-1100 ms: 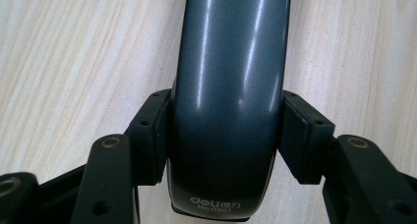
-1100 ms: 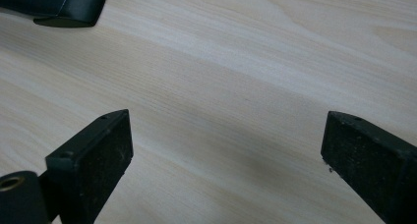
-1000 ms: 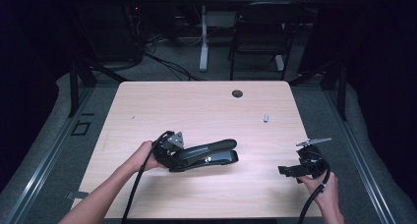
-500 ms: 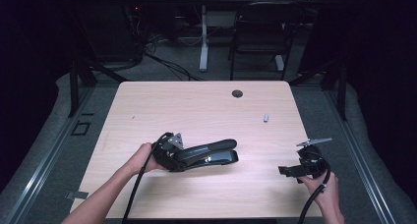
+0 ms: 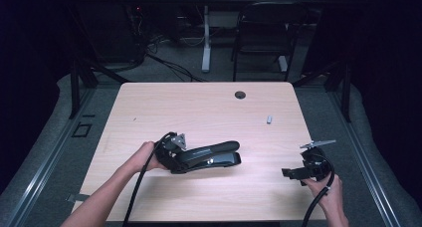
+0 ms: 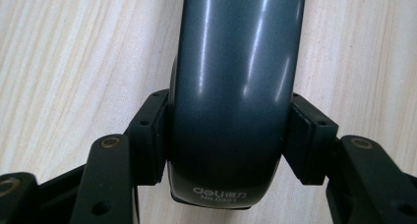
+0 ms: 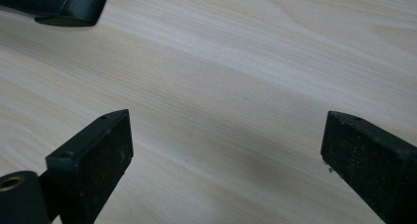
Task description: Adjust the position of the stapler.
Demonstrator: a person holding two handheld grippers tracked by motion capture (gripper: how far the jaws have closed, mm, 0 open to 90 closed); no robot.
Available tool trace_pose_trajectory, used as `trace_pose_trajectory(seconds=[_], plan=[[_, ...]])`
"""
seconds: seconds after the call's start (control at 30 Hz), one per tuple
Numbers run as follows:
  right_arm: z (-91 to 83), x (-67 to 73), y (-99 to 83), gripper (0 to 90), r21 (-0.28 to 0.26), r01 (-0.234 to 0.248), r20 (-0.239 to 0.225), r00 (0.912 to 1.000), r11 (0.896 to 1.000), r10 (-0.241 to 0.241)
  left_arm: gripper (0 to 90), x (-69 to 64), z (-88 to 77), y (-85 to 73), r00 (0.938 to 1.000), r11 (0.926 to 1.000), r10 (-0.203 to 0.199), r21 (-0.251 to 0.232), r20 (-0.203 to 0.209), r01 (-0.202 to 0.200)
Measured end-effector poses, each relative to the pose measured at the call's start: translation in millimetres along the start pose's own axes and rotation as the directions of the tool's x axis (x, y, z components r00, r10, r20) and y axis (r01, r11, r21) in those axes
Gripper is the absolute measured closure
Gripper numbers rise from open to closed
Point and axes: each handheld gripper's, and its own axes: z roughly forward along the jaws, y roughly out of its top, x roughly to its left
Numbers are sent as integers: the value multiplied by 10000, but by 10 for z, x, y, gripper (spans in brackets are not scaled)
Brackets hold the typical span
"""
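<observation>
Progress is sitting at the grasp stage: in the high view the long dark grey plastic stapler (image 5: 209,156) is lying on the pale wooden table (image 5: 209,112), not yet lifted. In the left gripper view the left gripper (image 6: 226,135) is clamping its rear end from both sides. In the right gripper view the right gripper (image 7: 228,157) is gaping empty, the stapler's tip at eleven o'clock.

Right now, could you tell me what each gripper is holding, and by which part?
The left gripper clamps the stapler at its rear end; the right gripper holds nothing.
</observation>
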Motion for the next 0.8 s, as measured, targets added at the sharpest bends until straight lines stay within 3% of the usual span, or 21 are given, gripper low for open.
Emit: trace_pose_trajectory(seconds=[0.27,0.8], plan=[[6,-1,-2,49,-8,-1,-47,10000,10000,1,424,62,0,-3,9998,9999,-102,19,161,102],[-1,13,5,50,-7,28,-7,10000,10000,-28,397,125,14,-18,9994,9994,-313,135,-135,315]])
